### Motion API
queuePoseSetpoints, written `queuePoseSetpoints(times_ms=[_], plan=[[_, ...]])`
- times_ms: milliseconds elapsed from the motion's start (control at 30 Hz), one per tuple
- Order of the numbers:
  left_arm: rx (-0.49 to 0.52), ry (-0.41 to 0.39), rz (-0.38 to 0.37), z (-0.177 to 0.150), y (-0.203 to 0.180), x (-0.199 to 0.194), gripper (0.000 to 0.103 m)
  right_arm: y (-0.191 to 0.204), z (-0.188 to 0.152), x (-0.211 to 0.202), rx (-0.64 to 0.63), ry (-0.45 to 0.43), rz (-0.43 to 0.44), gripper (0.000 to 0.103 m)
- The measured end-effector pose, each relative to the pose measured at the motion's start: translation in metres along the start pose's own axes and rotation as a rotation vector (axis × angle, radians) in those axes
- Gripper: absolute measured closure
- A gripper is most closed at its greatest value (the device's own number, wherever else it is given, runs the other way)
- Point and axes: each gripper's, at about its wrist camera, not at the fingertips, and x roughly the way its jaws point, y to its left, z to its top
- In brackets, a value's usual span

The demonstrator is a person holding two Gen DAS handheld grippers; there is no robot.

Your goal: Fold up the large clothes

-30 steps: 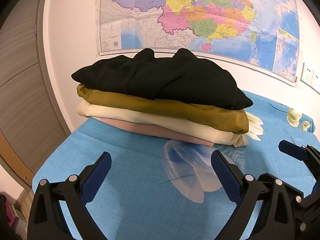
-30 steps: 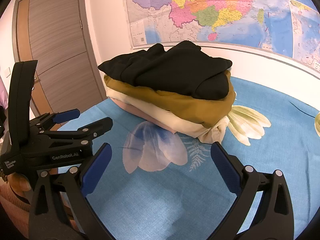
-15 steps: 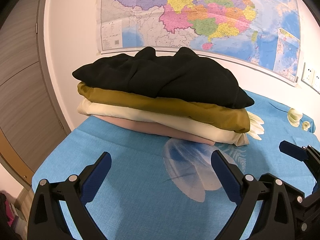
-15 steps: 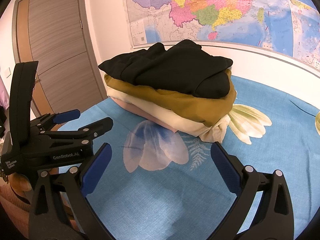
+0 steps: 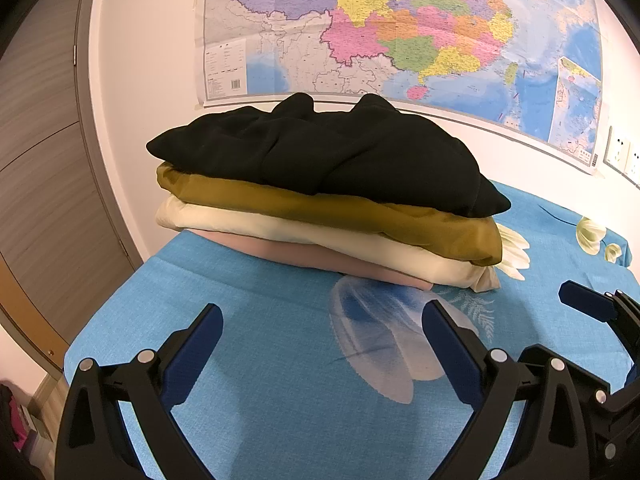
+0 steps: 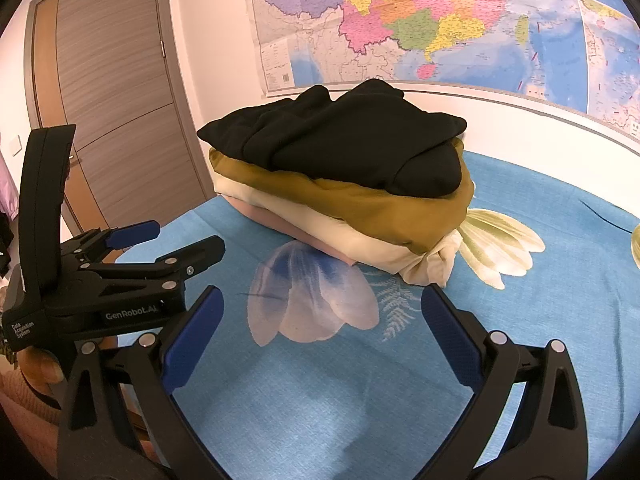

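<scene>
left gripper (image 5: 322, 326): jaws spread wide, nothing held, fingers levelled forward, seen at near left from the right wrist view | right gripper (image 6: 320, 318): jaws spread wide, nothing held, positioned just right of the left one

Landmark: stack of folded clothes (image 5: 328, 196), four layers, black on top, standing toward the far end of the blue floral cloth (image 5: 280, 380).

Near side of stack: cloth surface flat and bare up to both grippers. The left gripper (image 5: 322, 334) and right gripper (image 6: 320, 316) hover there, jaws spread wide, holding nothing, apart from the stack.

Behind stack: white wall with map (image 5: 400, 28); whether a gap remains between stack and wall cannot be told.

Left of stack: cloth edge drops off near the wooden door (image 6: 116, 92).

Right of stack: open printed cloth, unobstructed, as far as the wall.
</scene>
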Motion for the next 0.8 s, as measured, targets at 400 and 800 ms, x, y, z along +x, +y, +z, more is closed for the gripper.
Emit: queuePoseSetpoints(times_ms=[400,800], plan=[[0.002,0.0,-0.001,-0.0001,0.0021,0.0002,0.007,0.0,0.0004,-0.0003,0.0,0.005,0.009,0.006],[0.0,0.003,-0.001,-0.0008,0.0029,0.0016,0.007,0.0001,0.0004,0.0003,0.003,0.003,0.007,0.006]])
